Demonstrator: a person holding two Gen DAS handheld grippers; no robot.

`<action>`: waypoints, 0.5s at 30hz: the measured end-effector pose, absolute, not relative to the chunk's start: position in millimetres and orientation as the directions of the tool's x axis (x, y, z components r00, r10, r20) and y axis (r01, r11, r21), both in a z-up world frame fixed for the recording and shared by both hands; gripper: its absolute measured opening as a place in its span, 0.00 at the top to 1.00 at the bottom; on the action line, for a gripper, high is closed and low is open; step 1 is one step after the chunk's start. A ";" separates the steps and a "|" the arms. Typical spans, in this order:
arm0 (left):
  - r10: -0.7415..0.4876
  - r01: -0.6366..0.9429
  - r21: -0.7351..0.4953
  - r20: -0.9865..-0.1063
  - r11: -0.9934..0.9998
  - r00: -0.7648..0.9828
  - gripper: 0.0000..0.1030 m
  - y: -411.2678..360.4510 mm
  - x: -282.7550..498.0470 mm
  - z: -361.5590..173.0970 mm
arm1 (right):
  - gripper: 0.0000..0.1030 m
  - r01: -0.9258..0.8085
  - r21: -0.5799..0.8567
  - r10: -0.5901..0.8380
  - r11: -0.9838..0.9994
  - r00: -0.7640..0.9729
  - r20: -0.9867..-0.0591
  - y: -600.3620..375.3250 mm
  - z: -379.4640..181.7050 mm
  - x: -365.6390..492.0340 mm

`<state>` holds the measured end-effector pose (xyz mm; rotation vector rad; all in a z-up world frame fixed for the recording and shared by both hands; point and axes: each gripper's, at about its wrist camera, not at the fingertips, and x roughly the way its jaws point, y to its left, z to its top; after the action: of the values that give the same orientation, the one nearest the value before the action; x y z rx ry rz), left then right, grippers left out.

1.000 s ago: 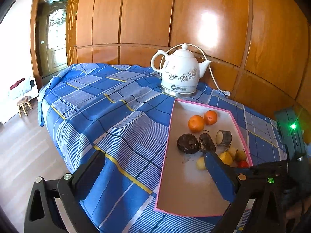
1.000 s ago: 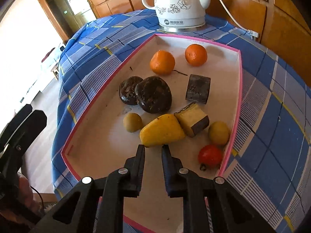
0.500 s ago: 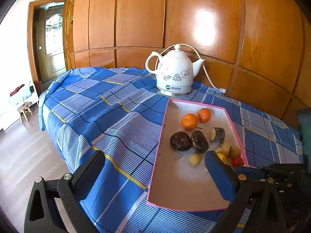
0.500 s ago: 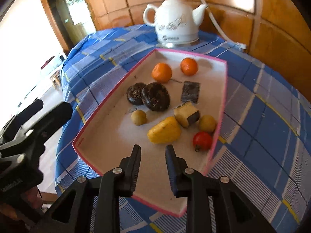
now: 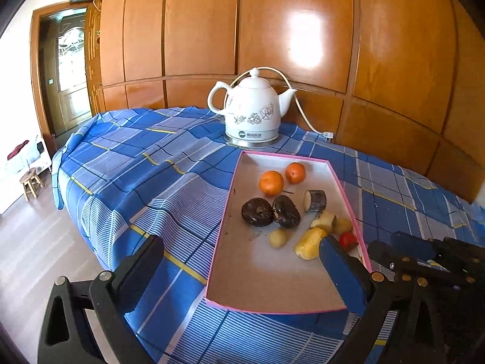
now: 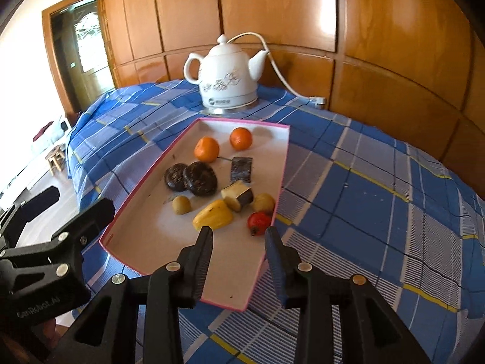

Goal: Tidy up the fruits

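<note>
Two smooth orange citrus fruits — one (image 6: 206,149) nearer, one (image 6: 241,138) farther — sit apart at the far end of a shallow tray (image 6: 142,230) with a pink rim and a matte pale floor. Just in front of them lie two round, dark, wrinkled fruits (image 6: 200,178), touching each other. Beside these are two cut chunks with dark rind: a flat rectangular one (image 6: 241,168) and a thicker one (image 6: 238,195) showing pale flesh. Nearest the grippers are one glossy yellow wedge-shaped fruit (image 6: 213,219), two small round yellowish fruits (image 6: 181,204), and one small shiny red fruit (image 6: 259,221) close to the tray's right wall.

The tray rests on a blue plaid tablecloth (image 6: 379,200) with yellow lines, the cloth draping in folds over the table edge. One white glazed ceramic kettle (image 6: 225,75) with a floral print stands on a metal base just beyond the tray, its white cord running toward the glossy wood-panelled wall (image 6: 379,30).

The right gripper (image 6: 239,236) hovers above the tray's near end with its black fingers moderately apart, holding nothing. The left gripper (image 5: 239,253) is spread wide and empty — one finger over the cloth, the other over the tray's right side.
</note>
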<state>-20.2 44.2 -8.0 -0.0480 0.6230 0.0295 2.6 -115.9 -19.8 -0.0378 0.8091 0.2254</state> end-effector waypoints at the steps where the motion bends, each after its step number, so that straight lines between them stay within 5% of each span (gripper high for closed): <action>1: 0.015 -0.041 -0.033 -0.583 0.999 0.812 0.00 43.7 -20.7 -7.8 | 0.65 -0.209 0.053 0.183 0.976 0.671 -0.719 -117.0 -19.2 2.0; 15: 0.023 -0.042 -0.019 -0.583 0.999 0.812 0.00 43.9 -23.1 -7.0 | 0.65 -0.202 0.048 0.176 0.978 0.682 -0.710 -117.7 -18.6 -3.2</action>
<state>-23.1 43.9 -7.0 -0.0310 0.6217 0.0347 -3.2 -117.7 -18.6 -0.0348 0.7931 0.2116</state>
